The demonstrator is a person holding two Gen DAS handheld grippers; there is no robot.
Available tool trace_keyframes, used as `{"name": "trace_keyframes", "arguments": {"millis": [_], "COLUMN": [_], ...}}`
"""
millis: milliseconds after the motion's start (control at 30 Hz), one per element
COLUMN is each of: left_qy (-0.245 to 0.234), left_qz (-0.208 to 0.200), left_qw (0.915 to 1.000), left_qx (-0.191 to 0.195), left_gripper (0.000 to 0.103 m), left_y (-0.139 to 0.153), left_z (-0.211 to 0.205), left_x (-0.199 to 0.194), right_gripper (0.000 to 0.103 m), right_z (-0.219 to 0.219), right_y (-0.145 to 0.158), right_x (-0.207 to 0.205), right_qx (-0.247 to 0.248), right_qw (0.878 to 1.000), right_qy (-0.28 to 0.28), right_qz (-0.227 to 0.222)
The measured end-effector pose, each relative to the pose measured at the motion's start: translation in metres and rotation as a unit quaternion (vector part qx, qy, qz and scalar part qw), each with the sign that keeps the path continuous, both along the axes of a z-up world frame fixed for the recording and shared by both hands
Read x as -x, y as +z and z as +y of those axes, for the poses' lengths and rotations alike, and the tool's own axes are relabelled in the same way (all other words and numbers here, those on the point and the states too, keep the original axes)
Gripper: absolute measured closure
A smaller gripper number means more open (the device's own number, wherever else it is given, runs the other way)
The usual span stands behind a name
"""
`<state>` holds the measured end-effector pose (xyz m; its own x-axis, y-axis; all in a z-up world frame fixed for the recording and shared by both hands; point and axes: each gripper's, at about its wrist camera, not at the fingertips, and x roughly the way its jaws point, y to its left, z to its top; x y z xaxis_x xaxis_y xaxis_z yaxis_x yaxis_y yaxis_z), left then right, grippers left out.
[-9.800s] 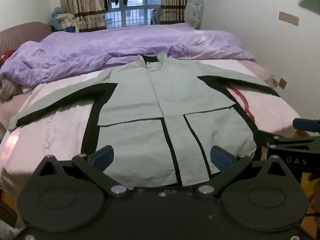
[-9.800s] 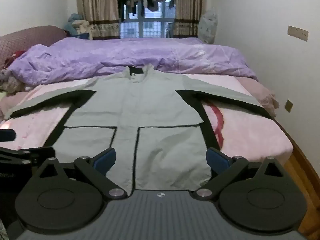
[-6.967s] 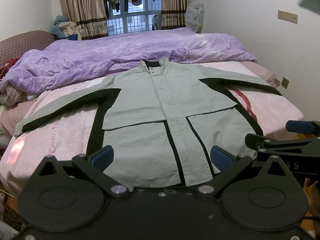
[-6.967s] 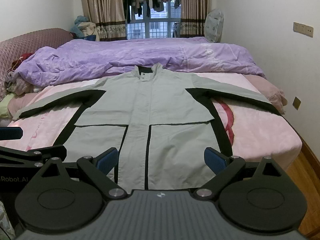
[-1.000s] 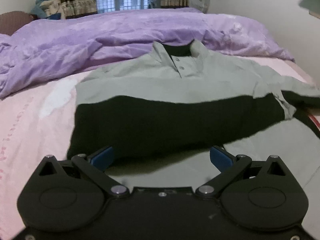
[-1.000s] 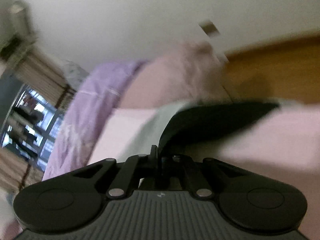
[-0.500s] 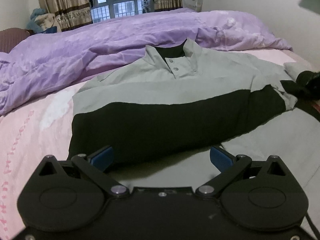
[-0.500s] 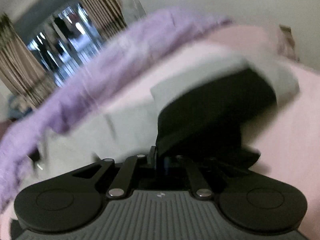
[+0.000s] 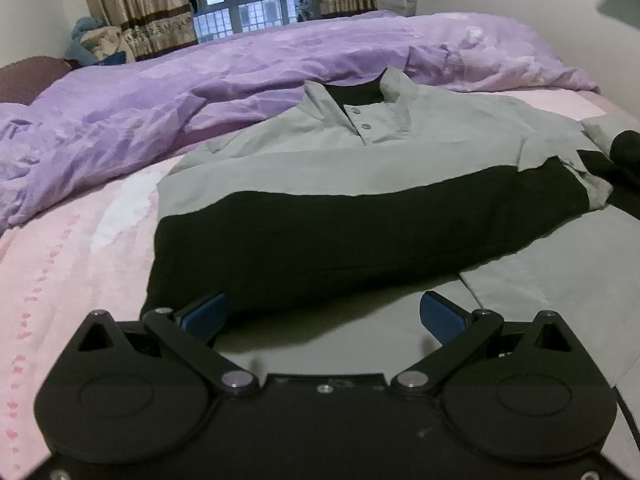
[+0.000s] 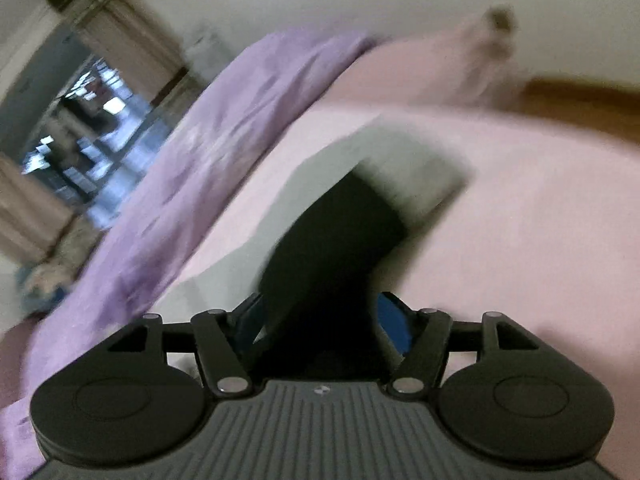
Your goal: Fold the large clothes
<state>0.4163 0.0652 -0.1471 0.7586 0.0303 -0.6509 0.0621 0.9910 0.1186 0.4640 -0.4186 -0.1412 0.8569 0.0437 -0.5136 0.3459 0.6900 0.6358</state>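
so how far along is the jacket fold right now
Done: the jacket's left sleeve lies folded across its chest. In hand: the right gripper has just been opening; the right sleeve sits between its jaws, apparently released. The left gripper is open and empty. Left: settling that sleeve and folding the body.

Right wrist view motion-blurred, jacket [image 9: 360,184] cut off at right edge

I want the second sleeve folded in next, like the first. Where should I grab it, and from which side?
Probably the cuff end of the right sleeve, where it thins to a flat free edge on the pink sheet. Come from the outer side, low along the bed, with the right gripper, whose jaws have just been opening around the black fabric.
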Motion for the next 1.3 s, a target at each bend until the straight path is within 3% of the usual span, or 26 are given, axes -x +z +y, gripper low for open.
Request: {"name": "trace_keyframes", "arguments": {"millis": [100,200,267,367,400,467,500,567,633,733,900,1033,1167,1300], "left_qy": [-0.003,-0.002,0.003,0.024,0.028,0.029,0.031,0.035,0.036,0.045,0.074,0.085,0.095,0.101], "left_qz": [-0.006,-0.009,-0.009,-0.004,-0.003,-0.002,-0.003,-0.004,-0.007,-0.008,-0.002,-0.002,-0.006,-0.002], "left_qw": [1.0,0.9999,0.9999,0.9997,0.9996,0.9996,0.9995,0.9993,0.9992,0.9987,0.9965,0.9961,0.9947,0.9949], "left_qx": [-0.001,-0.007,-0.012,-0.007,-0.002,0.0,-0.004,-0.013,-0.016,-0.024,-0.038,-0.026,-0.039,-0.002], "left_gripper": [0.0,0.0,0.0,0.0,0.0,0.0,0.0,0.0,0.0,0.0,0.0,0.0,0.0,0.0], "left_y": [0.002,0.001,0.0,-0.002,-0.002,-0.002,-0.002,-0.002,-0.001,0.0,-0.001,-0.001,-0.003,0.0], "left_z": [0.0,0.002,0.005,0.013,0.016,0.019,0.02,0.021,0.023,0.027,0.041,0.055,0.063,0.078], "left_x": [0.004,0.004,0.002,-0.005,-0.007,-0.006,-0.006,-0.007,-0.006,-0.005,-0.008,-0.007,-0.005,-0.003], "right_gripper": [0.026,0.026,0.023,0.025,0.029,0.092,0.101,0.101,0.101,0.101,0.101,0.102,0.102,0.102], "right_z": [-0.022,-0.054,-0.061,-0.072,-0.075,-0.078,-0.079,-0.077,-0.069,-0.049,0.032,0.101,0.172,0.232], "right_y": [-0.007,-0.035,-0.043,-0.059,-0.066,-0.073,-0.073,-0.072,-0.056,-0.007,0.063,0.089,0.1,0.113], "right_x": [-0.004,-0.013,-0.012,-0.025,-0.026,-0.033,-0.039,-0.038,-0.031,-0.017,0.005,0.0,-0.006,-0.001], "right_qx": [0.03,-0.053,-0.092,-0.153,-0.171,-0.175,-0.168,-0.164,-0.135,-0.052,0.063,0.109,0.14,0.148], "right_qw": [0.997,0.993,0.99,0.982,0.978,0.977,0.98,0.981,0.984,0.988,0.98,0.972,0.963,0.955], "right_qy": [-0.063,-0.098,-0.11,-0.103,-0.101,-0.106,-0.098,-0.093,-0.087,-0.064,-0.02,0.055,0.12,0.163], "right_qz": [0.024,0.038,-0.011,-0.048,-0.063,-0.056,-0.039,-0.053,-0.076,-0.13,-0.188,-0.202,-0.198,-0.198]}}
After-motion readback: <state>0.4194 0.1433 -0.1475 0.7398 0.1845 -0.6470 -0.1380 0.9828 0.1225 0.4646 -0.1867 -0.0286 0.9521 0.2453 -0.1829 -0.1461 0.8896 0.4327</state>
